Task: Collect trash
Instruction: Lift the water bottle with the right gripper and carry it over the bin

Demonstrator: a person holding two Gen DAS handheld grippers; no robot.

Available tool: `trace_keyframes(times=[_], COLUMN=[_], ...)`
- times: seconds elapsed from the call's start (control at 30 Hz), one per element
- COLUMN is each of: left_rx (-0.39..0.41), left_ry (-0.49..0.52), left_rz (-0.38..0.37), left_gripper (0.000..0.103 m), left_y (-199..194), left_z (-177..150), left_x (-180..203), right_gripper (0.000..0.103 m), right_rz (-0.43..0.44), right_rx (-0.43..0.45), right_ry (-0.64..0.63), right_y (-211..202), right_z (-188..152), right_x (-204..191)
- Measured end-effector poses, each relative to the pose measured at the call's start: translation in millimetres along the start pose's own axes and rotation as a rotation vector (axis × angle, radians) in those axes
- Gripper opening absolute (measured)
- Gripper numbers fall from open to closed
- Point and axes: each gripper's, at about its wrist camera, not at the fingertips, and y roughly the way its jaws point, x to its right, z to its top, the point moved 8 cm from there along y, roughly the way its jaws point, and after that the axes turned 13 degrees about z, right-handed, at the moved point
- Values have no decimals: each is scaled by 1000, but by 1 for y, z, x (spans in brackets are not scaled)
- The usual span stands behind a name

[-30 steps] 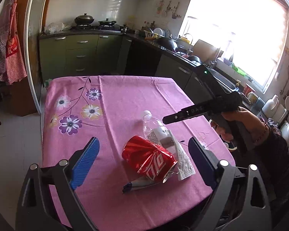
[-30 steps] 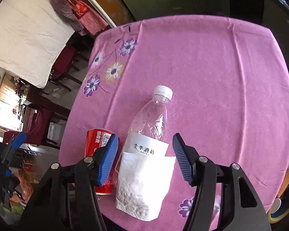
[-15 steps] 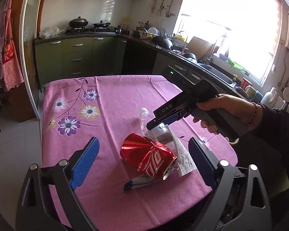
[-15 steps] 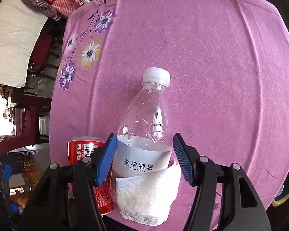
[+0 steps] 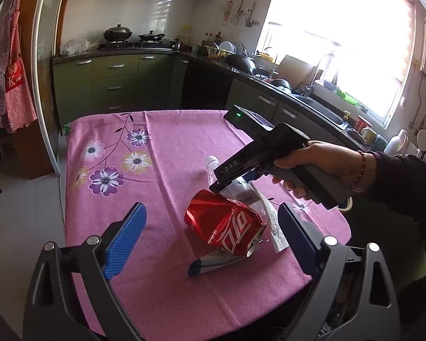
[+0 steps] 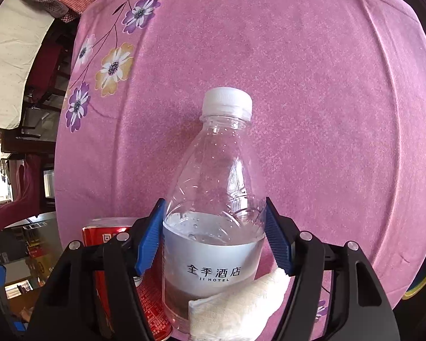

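Observation:
A clear plastic bottle (image 6: 213, 170) with a white cap lies on the pink flowered tablecloth (image 6: 312, 85). My right gripper (image 6: 213, 201) points steeply down over it and is open, with a blue pad close along each side of the bottle's body. A white tissue (image 6: 241, 309) lies against the bottle's base. Beside it, a crushed red cola can (image 5: 224, 224) rests on a grey-blue wrapper (image 5: 213, 264). My left gripper (image 5: 211, 210) hangs open above the near table edge, the can framed between its fingers but well ahead of them. A hand (image 5: 321, 164) holds the right gripper.
The table's near edge (image 5: 184, 321) and right edge (image 5: 340, 227) lie close to the trash. Green kitchen cabinets (image 5: 113, 82) and a counter with a sink (image 5: 312, 99) stand beyond. Chairs (image 6: 28, 170) stand at the table's left.
The right gripper has come down and tipped steeper, so the bottle now sits between its pads. Its jaws stand slightly wider. The left gripper and the trash have not moved.

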Motion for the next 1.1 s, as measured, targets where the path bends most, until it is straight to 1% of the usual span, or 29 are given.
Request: trace_keyframes(times=[0.27, 0.4, 0.47, 0.6, 0.83, 0.93, 1.03, 1.1], left_rx=[-11, -12, -14, -19, -34, -39, -43, -46], left_ry=[-16, -17, -15, -13, -4, 3, 9, 12], left_rz=[11, 15, 18, 23, 31, 32, 30, 29], left_gripper=[89, 89, 89, 89, 89, 89, 89, 89], left_y=[3, 3, 4, 5, 11, 14, 15, 17], left_z=[-4, -4, -3, -3, -2, -1, -1, -1], left_x=[-8, -9, -9, -9, -8, -5, -2, 0], right_gripper=[65, 65, 65, 65, 65, 65, 65, 65], right_rz=[38, 38, 24, 32, 47, 67, 48, 30], right_rx=[113, 167, 202, 267, 390, 429, 450, 466], right_ry=[-16, -11, -15, 0, -3, -11, -77, -122], right_y=[-20, -28, -32, -43, -81, -101, -122, -136], right_z=[26, 42, 51, 69, 96, 98, 89, 78], right_x=[-4, 1, 5, 11, 20, 18, 10, 4])
